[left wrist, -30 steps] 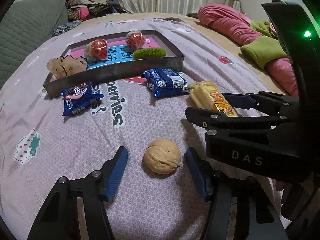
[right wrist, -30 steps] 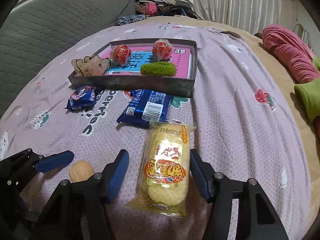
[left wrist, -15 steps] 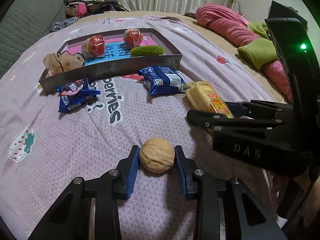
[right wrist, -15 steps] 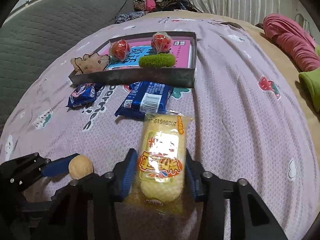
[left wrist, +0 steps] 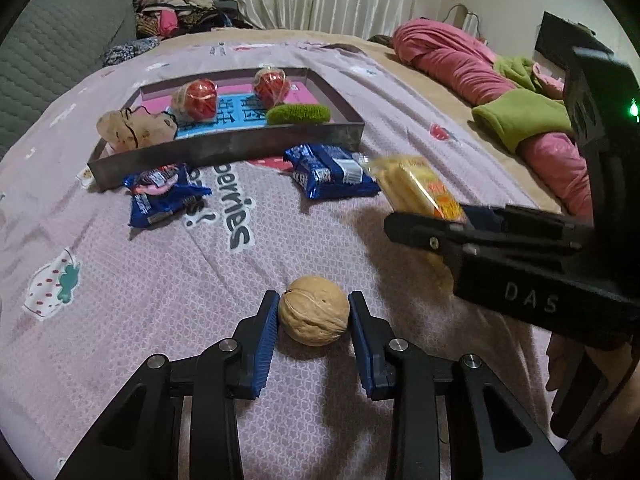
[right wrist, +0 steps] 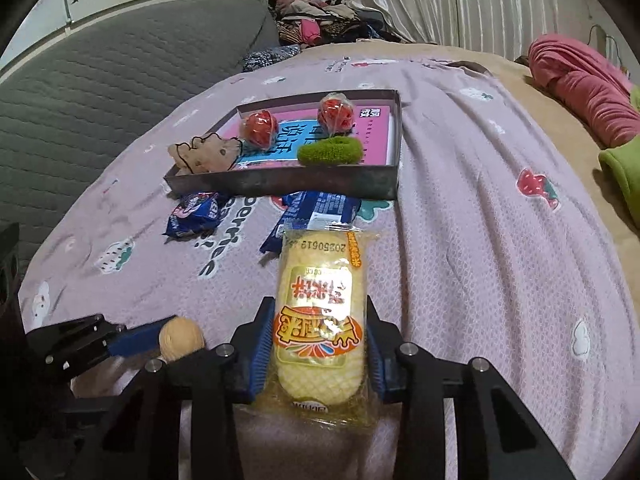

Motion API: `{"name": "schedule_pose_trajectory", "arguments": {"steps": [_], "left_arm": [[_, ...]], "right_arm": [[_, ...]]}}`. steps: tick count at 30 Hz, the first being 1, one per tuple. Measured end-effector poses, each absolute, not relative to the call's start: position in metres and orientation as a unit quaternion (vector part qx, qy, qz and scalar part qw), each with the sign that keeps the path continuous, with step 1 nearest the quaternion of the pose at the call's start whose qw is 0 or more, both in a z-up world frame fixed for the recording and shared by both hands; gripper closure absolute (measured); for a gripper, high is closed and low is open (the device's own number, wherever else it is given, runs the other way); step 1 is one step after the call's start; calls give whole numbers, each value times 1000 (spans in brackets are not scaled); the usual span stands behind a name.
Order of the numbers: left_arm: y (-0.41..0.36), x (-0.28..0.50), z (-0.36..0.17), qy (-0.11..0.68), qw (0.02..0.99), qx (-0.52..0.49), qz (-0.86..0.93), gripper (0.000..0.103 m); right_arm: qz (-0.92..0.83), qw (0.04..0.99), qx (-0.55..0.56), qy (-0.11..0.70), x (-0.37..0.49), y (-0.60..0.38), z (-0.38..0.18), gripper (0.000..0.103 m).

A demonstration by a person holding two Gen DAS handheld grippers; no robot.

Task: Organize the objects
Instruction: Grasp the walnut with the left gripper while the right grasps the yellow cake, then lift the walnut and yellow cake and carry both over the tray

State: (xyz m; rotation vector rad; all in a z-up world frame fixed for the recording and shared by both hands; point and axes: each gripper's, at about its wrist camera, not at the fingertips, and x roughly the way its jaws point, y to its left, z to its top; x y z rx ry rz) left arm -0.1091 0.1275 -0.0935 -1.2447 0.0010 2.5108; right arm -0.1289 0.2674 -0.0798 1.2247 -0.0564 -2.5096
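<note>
While the left tongs (left wrist: 313, 322) pinch the walnut (left wrist: 314, 310) near on the bed (left wrist: 120, 300) and the right tongs (right wrist: 320, 354) clamp the yellow snack pack (right wrist: 320, 320), four items already fill the far tray (left wrist: 224, 150); two blue packets (left wrist: 166, 194) remain outside.

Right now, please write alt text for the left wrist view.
The left claw grips a walnut on a pink bedspread. At right, the right claw holds a yellow snack pack; behind lie two blue wrappers and a tray of items.
</note>
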Motion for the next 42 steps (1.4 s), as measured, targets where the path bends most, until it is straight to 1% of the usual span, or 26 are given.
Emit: {"name": "schedule_pose_trajectory", "arguments": {"steps": [14, 23, 34, 42], "left_arm": [[109, -99, -71, 2, 151, -409, 900, 68], [96, -91, -50, -2, 140, -390, 910, 68], [70, -87, -34, -19, 125, -377, 918, 68], [61, -85, -23, -14, 110, -363, 925, 68]], "right_arm": [[-883, 190, 429, -17, -95, 256, -76, 63], [-888, 200, 413, -22, -77, 246, -64, 63], [-894, 201, 400, -19, -70, 234, -48, 63], [-898, 206, 388, -16, -70, 226, -40, 63]]}}
